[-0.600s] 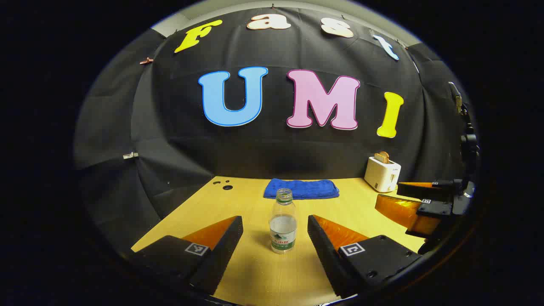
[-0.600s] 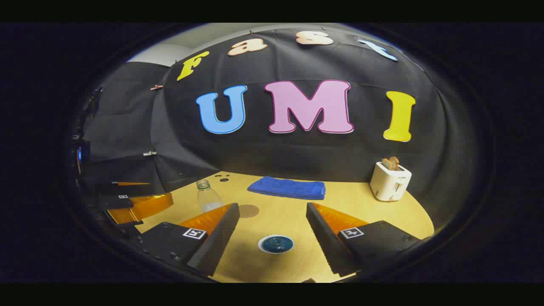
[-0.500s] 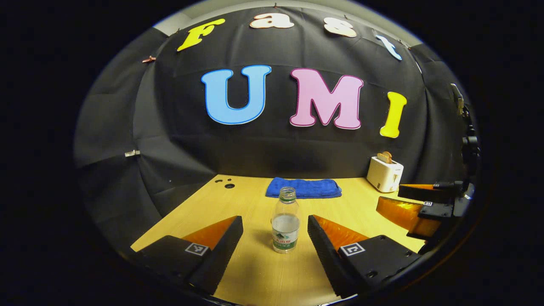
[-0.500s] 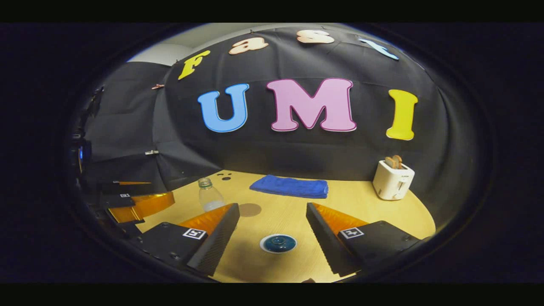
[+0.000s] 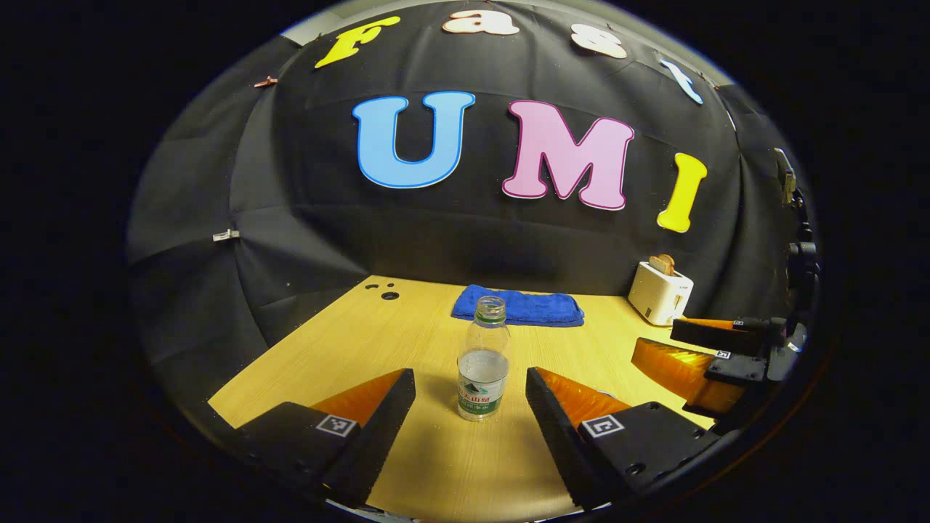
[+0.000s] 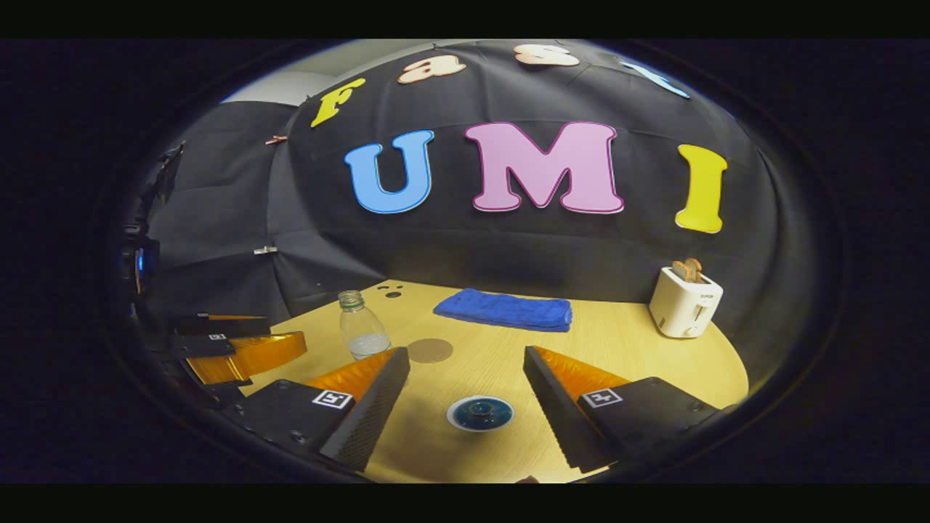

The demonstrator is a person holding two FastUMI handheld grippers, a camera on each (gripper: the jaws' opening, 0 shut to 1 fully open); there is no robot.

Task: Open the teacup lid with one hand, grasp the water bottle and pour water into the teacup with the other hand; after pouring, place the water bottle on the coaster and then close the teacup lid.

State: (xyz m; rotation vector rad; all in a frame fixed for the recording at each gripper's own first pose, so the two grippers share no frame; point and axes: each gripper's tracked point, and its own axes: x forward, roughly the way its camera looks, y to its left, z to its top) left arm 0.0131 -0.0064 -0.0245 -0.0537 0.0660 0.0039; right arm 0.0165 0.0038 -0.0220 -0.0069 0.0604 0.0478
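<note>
Left hand-held gripper [image 5: 471, 388] wide open, empty, clear capless bottle [image 5: 483, 360] upright between fingers, untouched. Right hand-held gripper [image 6: 466, 374] wide open, empty, above lidded teacup [image 6: 479, 412]. Round coaster [image 6: 429, 350] beside bottle. Bare wooden desk [image 5: 341, 341] around; folded towel [image 5: 519, 307], toaster [image 5: 660, 292] along far edge.

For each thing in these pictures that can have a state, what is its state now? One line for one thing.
water bottle: upright on the table, uncapped, partly filled.
teacup: on the table, lid on.
coaster: bare, flat beside the bottle.
left gripper: open, bottle between its fingers, untouched.
right gripper: open, above the teacup.
toaster: holds bread slices, sticking up.
blue towel: folded flat.
</note>
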